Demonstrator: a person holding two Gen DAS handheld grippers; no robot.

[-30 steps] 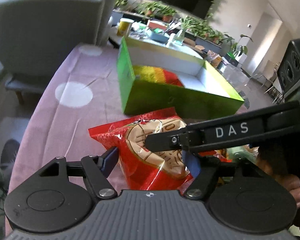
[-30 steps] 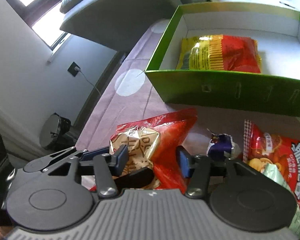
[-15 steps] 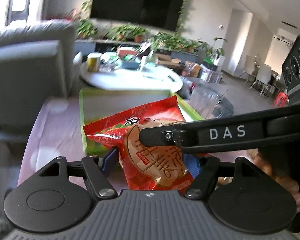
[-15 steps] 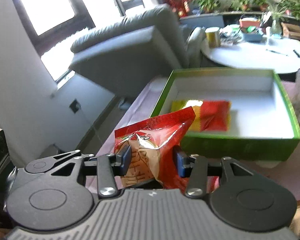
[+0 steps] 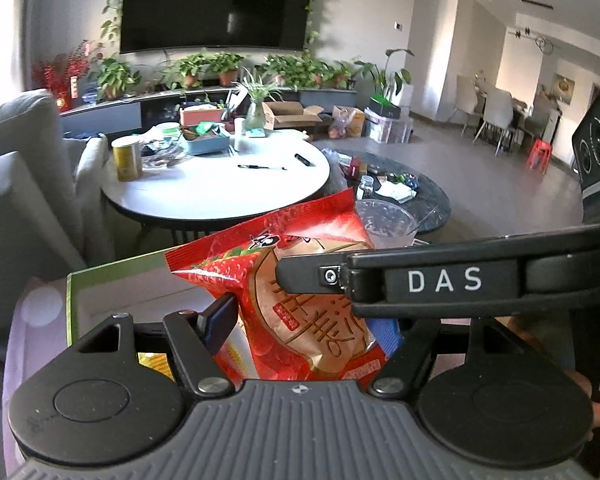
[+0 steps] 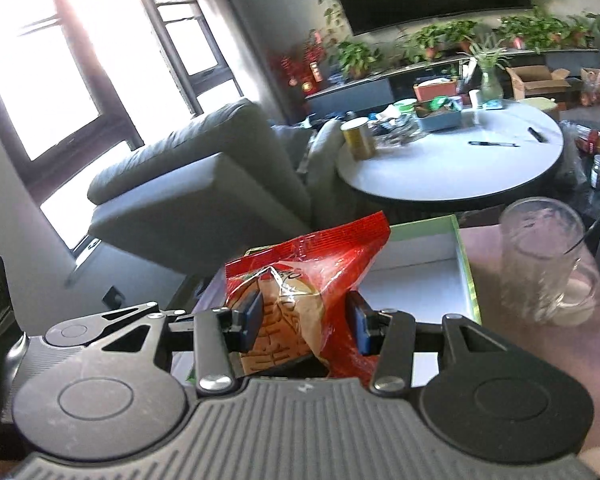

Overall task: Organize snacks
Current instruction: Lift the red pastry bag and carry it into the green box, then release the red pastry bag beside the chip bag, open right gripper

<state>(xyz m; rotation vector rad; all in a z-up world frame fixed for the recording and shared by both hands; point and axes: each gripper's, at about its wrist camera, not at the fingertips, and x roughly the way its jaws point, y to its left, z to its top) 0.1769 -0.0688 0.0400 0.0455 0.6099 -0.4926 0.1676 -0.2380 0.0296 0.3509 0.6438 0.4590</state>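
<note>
A red snack bag with a round biscuit printed on it hangs in the air, gripped from both sides. My left gripper is shut on its lower part, blue pads against both sides. My right gripper is shut on the same red bag, and its pads dent the foil. One finger of the right gripper crosses in front of the bag in the left wrist view. Below and behind the bag lies the open green box, white inside. A yellow-and-red packet shows in it.
A clear glass mug stands on the pink cloth just right of the box. Beyond are a round white table with clutter, a grey sofa to the left, and plants under a wall screen.
The red bag has come up off the pink cloth, carried by both grippers, and now hangs over the green box. The right gripper's pads closed onto it. Both views tilted up toward the room.
</note>
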